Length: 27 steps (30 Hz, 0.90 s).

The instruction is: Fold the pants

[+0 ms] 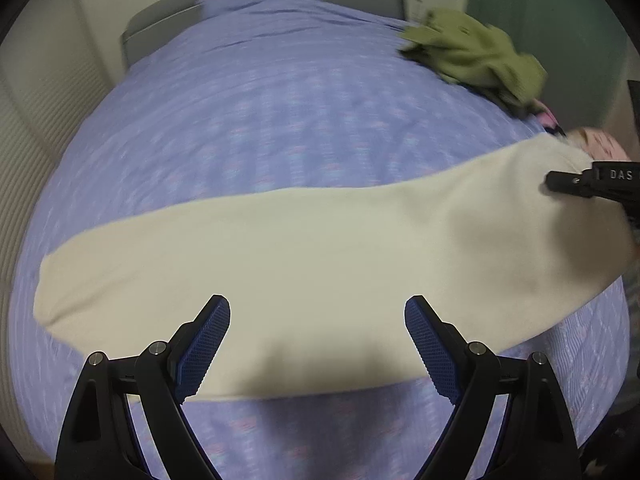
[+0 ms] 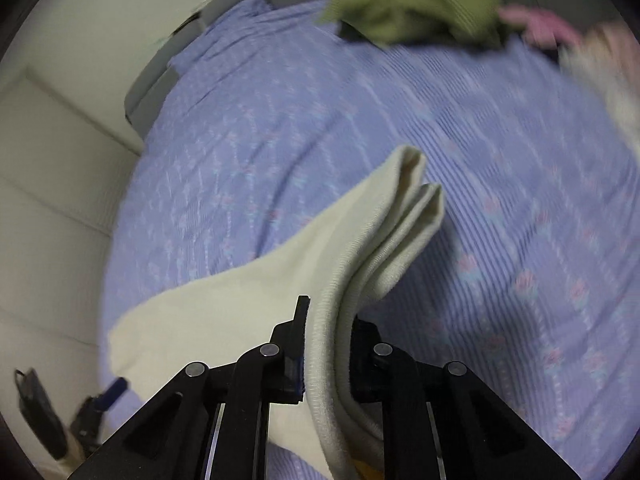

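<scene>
While the cream pants (image 1: 304, 248) lie stretched in a long band across the lilac patterned bedspread (image 1: 248, 120), the left gripper (image 1: 318, 344) hangs over their near edge with its jaws spread wide and nothing between the blue ribbed pads (image 1: 208, 344); the cloth lies below them and the pads are not pressing on it. At the right end of the band, in the left wrist view, the right gripper (image 1: 560, 182) shows as a black tip against the fabric. Its own camera shows it clenched on the pants (image 2: 332, 280): the ribbed hem runs between the two black fingers (image 2: 298, 328), pinched there with the stacked layers of cloth, and beyond the fingers these layers rise clear of the bedspread (image 2: 520, 220) to a double-lipped end. From the grip, the rest of the garment trails away to the lower left, toward the edge of the bed, where the left gripper (image 2: 100, 404) appears small and blurred. Far across the bed, an olive-green garment (image 1: 476, 54) lies crumpled, with something pink (image 1: 548, 114) just beside it. Behind the bed stands a grey headboard (image 1: 160, 28) against a pale wall. Both views are smeared by motion blur.
</scene>
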Tool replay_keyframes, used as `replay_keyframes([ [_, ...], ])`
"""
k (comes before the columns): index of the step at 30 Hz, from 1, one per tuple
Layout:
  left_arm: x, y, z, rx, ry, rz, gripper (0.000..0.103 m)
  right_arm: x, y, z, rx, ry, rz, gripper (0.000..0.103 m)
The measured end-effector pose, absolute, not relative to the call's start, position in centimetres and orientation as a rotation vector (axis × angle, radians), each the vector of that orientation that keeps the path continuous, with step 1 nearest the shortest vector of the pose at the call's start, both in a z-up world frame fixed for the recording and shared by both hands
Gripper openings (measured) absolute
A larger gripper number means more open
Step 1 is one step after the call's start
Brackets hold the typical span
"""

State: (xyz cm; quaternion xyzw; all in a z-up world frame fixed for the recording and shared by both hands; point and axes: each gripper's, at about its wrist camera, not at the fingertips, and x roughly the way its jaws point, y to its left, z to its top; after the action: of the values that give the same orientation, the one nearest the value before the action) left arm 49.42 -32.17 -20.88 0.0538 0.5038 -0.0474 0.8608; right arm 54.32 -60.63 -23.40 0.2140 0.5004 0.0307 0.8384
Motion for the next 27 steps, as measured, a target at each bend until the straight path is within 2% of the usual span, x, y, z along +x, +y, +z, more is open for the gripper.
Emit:
replay_keyframes([
  [7, 48.1, -20.9, -19.1, 0.06, 1.047, -0.015, 0.09, 56.0, -47.2, -19.5, 0.196, 1.089, 0.12, 0.016],
  [11, 47.4, -15.3, -18.6, 0.029, 1.039, 0.013, 0.09, 57.5, -38.9, -20.4, 0.11, 1.139, 0.157, 0.016],
  [17, 47.2, -8.6, -20.0, -0.002, 1.058, 0.045, 0.09, 60.0, -28.4, -26.4, 0.046, 1.28, 0.162, 0.016],
  [23, 46.7, -4.0, -22.3, 0.012, 1.091, 0.073, 0.09, 60.1, -22.4, -32.7, -0.06, 1.372, 0.084, 0.016],
  [25, 46.8, -2.9, -22.9, 0.008, 1.099, 0.082, 0.09, 59.8, -21.7, -33.2, -0.095, 1.377, 0.066, 0.02],
  [27, 46.9, -2.2, -23.4, -0.002, 1.11, 0.092, 0.09, 59.4, -21.1, -33.4, -0.109, 1.381, 0.072, 0.031],
])
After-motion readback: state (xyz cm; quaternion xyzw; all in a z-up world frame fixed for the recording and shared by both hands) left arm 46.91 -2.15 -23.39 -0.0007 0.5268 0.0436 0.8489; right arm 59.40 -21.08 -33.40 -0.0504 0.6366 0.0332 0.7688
